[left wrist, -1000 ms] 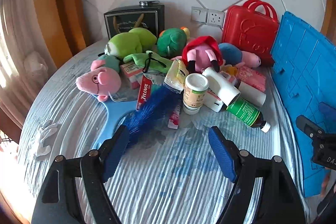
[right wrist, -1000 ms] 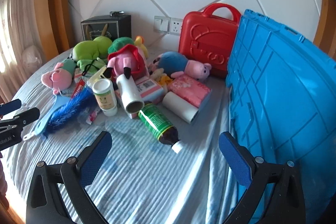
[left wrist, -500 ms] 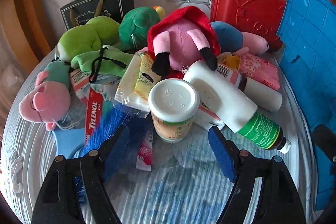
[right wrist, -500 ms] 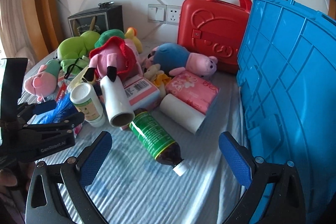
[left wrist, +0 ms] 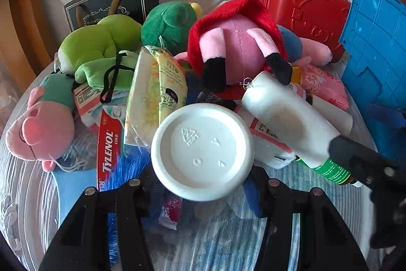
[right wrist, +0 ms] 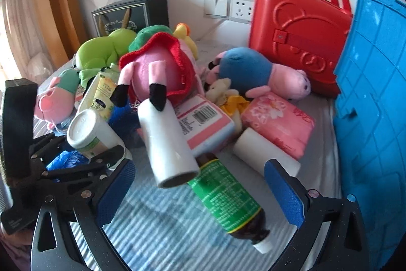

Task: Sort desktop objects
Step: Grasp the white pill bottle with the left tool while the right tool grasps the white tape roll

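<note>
A white-lidded jar (left wrist: 203, 146) with a green label stands at the front of a pile on the striped cloth. My left gripper (left wrist: 203, 184) straddles it; its jaws are closing, with the pads against the jar's sides below the lid. The right wrist view shows the jar (right wrist: 88, 128) leaning in the left gripper (right wrist: 83, 164). My right gripper (right wrist: 199, 166) is open just above a lying green-labelled brown bottle (right wrist: 225, 194), with nothing between its pads. A white roll (right wrist: 170, 141) rests on the bottle's base.
Plush toys are heaped behind, a pink pig in red (right wrist: 157, 67) foremost. A red case (right wrist: 299, 42) and a black box (right wrist: 132, 14) stand by the wall. A blue crate (right wrist: 373, 106) flanks the right. A Tylenol box (left wrist: 109, 144) and pink tissue pack (right wrist: 279, 118) lie in the pile.
Both grippers came down and forward to the pile. The left one moved over the jar and narrowed around it. The right one drew close above the bottle, still wide.
</note>
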Tool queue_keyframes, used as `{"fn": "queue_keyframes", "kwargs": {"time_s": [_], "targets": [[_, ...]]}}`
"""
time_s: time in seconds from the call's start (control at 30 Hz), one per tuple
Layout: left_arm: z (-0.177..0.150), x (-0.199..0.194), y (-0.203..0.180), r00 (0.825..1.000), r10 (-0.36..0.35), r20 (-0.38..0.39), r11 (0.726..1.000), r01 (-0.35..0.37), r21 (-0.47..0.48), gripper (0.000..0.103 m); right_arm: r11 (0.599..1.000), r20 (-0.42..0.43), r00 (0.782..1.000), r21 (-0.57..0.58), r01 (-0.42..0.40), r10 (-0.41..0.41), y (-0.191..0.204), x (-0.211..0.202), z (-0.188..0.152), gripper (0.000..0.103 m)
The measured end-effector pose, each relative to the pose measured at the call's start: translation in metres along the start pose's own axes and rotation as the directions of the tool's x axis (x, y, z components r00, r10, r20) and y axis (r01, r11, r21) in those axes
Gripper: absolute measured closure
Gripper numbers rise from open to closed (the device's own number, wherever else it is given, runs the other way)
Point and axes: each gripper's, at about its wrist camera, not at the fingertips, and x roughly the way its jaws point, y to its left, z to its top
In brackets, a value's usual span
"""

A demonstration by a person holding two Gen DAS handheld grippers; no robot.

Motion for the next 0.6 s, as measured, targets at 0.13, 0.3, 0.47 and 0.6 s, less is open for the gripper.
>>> {"fn": "queue_keyframes", "kwargs": {"time_s": [0.13,0.3,0.47,0.6], "targets": [[0.000,-0.001,0.003,0.999,0.035,0.014,0.999,-0.036,0.027,0.050,1.000,-0.028,0.999,-0.013,-0.028,0.028,0.013,0.017,0.006,0.000],[0.002,0.005,0.004,0.999,0.041,0.019,0.999,-0.041,0.035,0.050,0.999,-0.059,0.998,-0.021,-0.033,0.032,0.014,0.029,0.008,0.016],[0.002,0.004,0.001,0.999,0.033,0.014,0.999,-0.034,0.040,0.051,0.996,-0.111,0.990,0.012,-0.083,0.084,0.010,0.048,0.013,0.040],[-0.001,-0.003,-0.002,0.999,0.034,0.014,0.999,-0.034,0.041,0.051,0.996,-0.112,0.989,0.001,-0.093,0.092,0.014,0.045,0.012,0.052]]}}
